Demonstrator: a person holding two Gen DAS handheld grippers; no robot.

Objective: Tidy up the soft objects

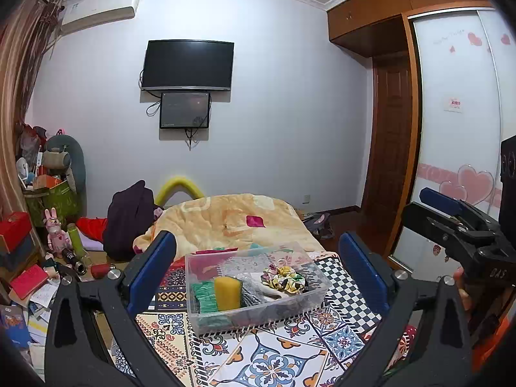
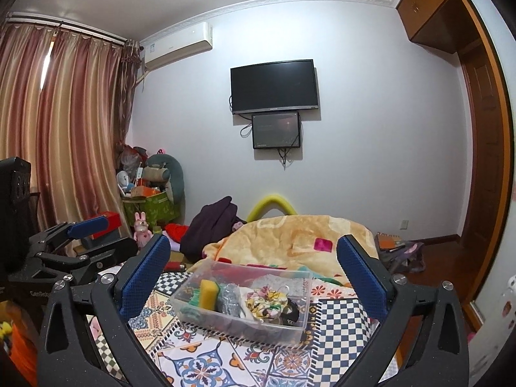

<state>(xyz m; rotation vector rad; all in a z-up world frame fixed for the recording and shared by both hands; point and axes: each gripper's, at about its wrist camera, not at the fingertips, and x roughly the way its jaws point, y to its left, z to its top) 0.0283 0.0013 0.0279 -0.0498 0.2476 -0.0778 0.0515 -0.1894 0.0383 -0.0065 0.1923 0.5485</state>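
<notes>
A clear plastic bin [image 1: 258, 306] sits on the patterned cloth [image 1: 274, 354] on the bed. Inside are a yellow sponge [image 1: 227, 292], green cloth [image 1: 203, 300], a grey scrubby piece [image 1: 251, 292] and floral scrunchies [image 1: 283, 277]. My left gripper [image 1: 258, 267] is open and empty, held above and in front of the bin. In the right wrist view the bin [image 2: 242, 325] holds the sponge [image 2: 208, 294] and scrunchies [image 2: 266, 300]; my right gripper [image 2: 254, 267] is open and empty above it. The right gripper also shows at the right edge of the left view [image 1: 458, 222].
A yellow-orange quilt [image 1: 232, 219] lies behind the bin, with a dark garment [image 1: 129, 219] on its left. Clutter, a pink rabbit figure [image 1: 54, 229] and boxes fill the left side. A wardrobe [image 1: 458, 129] and door stand right.
</notes>
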